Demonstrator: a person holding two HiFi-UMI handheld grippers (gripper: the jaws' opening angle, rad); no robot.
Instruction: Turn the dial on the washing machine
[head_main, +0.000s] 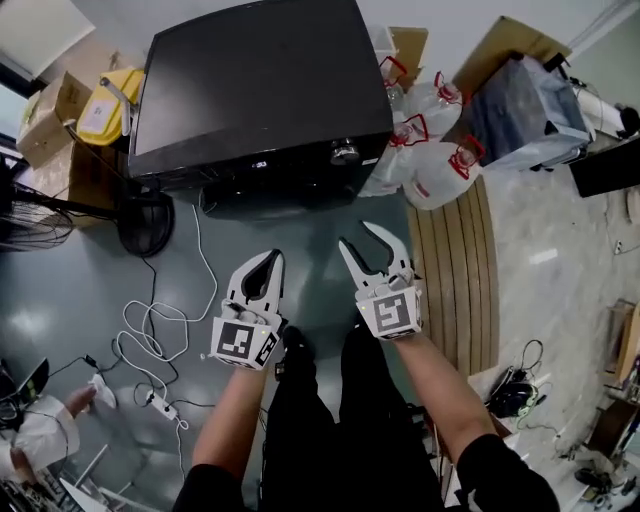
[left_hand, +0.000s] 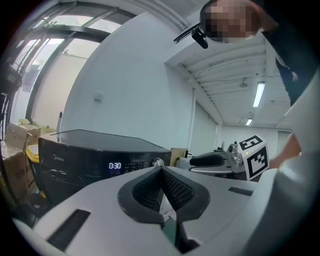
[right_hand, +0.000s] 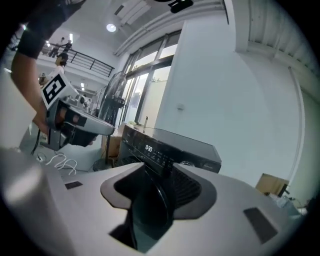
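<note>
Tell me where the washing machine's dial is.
In the head view, the dial sits at the front panel's right end on the washing machine, beside the white bags.

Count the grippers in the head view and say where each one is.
2. The left gripper is held in front of the washing machine, jaws together; the right gripper is beside it, jaws apart. None seems hidden.

Black washing machine (head_main: 260, 90) up top, silver dial (head_main: 345, 153), white digits on its display (left_hand: 115, 165). Left tool (head_main: 270, 257) and right tool (head_main: 355, 234) are white with dark grey pads, their marker cubes (head_main: 243, 342) checked black-and-white. Yellow container (head_main: 105, 105) upper left, white bags (head_main: 430, 160) with red handles upper right, grey-green floor (head_main: 320, 230).
</note>
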